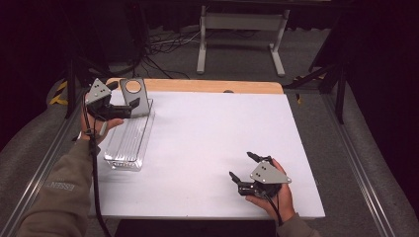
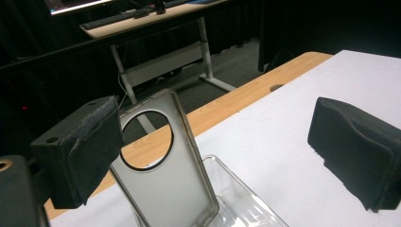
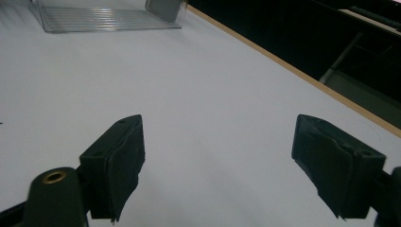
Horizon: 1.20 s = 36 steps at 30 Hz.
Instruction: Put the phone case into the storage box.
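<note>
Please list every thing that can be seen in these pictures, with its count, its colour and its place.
Phone case: one, grey with a round hole, leaning upright at the far end of the tray.
Tray: one, clear ribbed plastic, left side of the table.
Table: one, white sheet on top, wooden edge at the far side.
Desk frame: one, pale grey, on the floor beyond the table.
Cables: several, dark, on the floor beyond the table.
Left tool: one, black with a grey plate, open, beside the phone case.
Right tool: one, black with a grey plate, open, over the near right of the table.
</note>
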Each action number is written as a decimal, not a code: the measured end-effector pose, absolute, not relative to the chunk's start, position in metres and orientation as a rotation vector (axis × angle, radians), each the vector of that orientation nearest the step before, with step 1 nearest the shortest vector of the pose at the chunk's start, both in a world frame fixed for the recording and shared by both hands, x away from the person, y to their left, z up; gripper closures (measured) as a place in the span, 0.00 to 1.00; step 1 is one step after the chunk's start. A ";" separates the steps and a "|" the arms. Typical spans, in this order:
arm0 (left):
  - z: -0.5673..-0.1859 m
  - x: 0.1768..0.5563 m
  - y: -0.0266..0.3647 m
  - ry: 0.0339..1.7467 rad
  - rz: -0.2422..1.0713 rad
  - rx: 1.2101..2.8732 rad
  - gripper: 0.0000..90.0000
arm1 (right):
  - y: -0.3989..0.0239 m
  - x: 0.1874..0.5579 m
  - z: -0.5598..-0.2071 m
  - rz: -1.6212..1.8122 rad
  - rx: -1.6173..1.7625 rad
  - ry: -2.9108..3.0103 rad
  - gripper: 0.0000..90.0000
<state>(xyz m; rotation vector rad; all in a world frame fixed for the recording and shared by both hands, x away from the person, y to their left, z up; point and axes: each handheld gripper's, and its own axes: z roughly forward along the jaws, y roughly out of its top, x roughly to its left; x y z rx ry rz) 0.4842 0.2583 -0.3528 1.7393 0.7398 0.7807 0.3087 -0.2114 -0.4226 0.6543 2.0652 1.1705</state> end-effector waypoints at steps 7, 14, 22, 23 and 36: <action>-0.349 0.469 0.254 0.732 0.803 1.731 0.06 | -0.211 0.309 -0.423 1.174 0.653 2.070 0.21; -0.346 0.456 0.255 0.716 0.818 1.696 0.06 | -0.211 0.309 -0.423 1.170 0.653 2.073 0.21; -0.349 0.448 0.254 0.700 0.801 1.696 0.06 | -0.210 0.309 -0.423 1.168 0.646 2.081 0.21; -0.349 0.447 0.254 0.699 0.799 1.689 0.06 | -0.210 0.309 -0.423 1.167 0.645 2.082 0.21; -0.351 0.433 0.255 0.686 0.789 1.658 0.06 | -0.210 0.307 -0.423 1.171 0.638 2.074 0.21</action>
